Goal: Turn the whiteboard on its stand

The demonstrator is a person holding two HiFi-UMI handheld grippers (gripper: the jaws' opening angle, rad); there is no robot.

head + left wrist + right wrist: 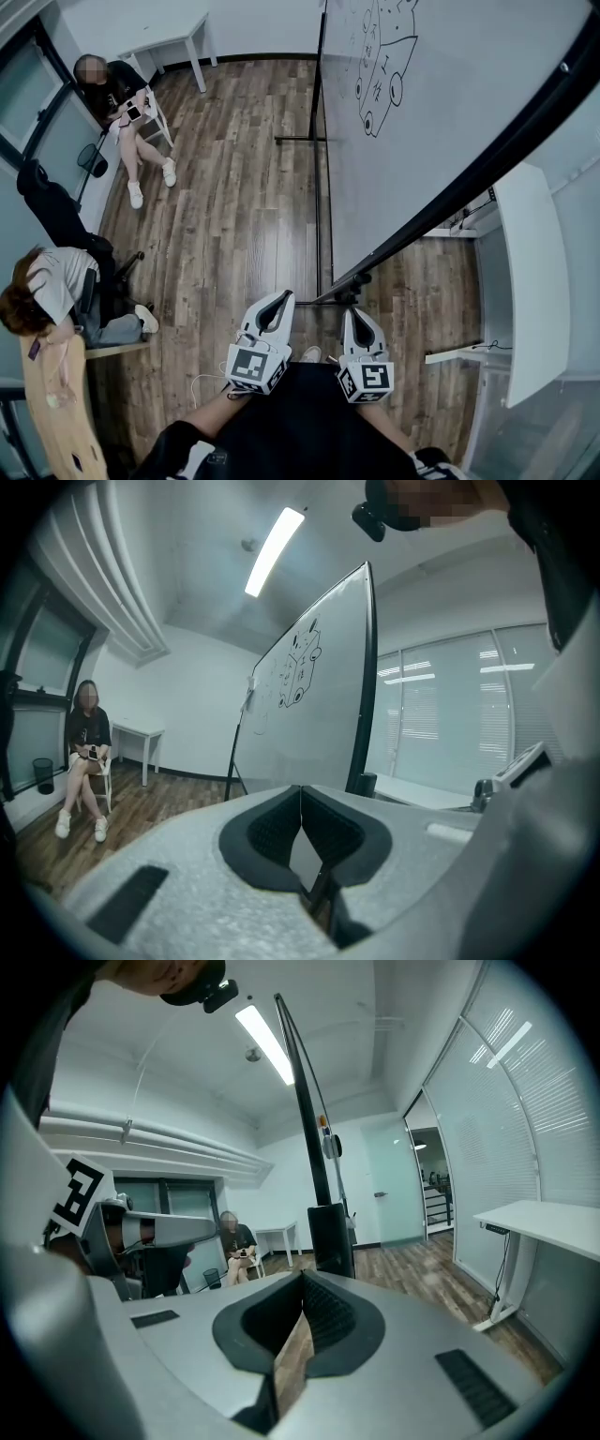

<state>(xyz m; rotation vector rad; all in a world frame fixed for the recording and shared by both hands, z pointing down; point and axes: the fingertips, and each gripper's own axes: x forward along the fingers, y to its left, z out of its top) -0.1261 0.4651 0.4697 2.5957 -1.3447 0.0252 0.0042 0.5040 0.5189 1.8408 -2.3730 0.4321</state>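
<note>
While both grippers point ahead over the wooden floor [234, 206], I read the left gripper [283, 298] as clenched: in its own view the pads meet at the tip with nothing between them. The right gripper [356, 313] is clenched too, its pads closed on each other and empty.

Ahead of the two grippers, and rising up and to the right of them, stands the whiteboard [441, 122]. It is tilted on its stand [318, 141], with its black lower frame running diagonally away from the right gripper. A line drawing [384, 66] sits on the far part of the white face. From the left gripper [300, 791] I see that face [309, 714] ahead and slightly right. From the right gripper [302, 1279] the board [305, 1101] is nearly edge-on, a thin dark line climbing straight up.

Just beyond the right gripper's tip is a black block [330, 1237] at the frame's near corner. It looks close but apart, though I cannot say so for sure.

Far off, left of the left gripper, a seated person [127, 98] is near a white desk [178, 33].
</note>
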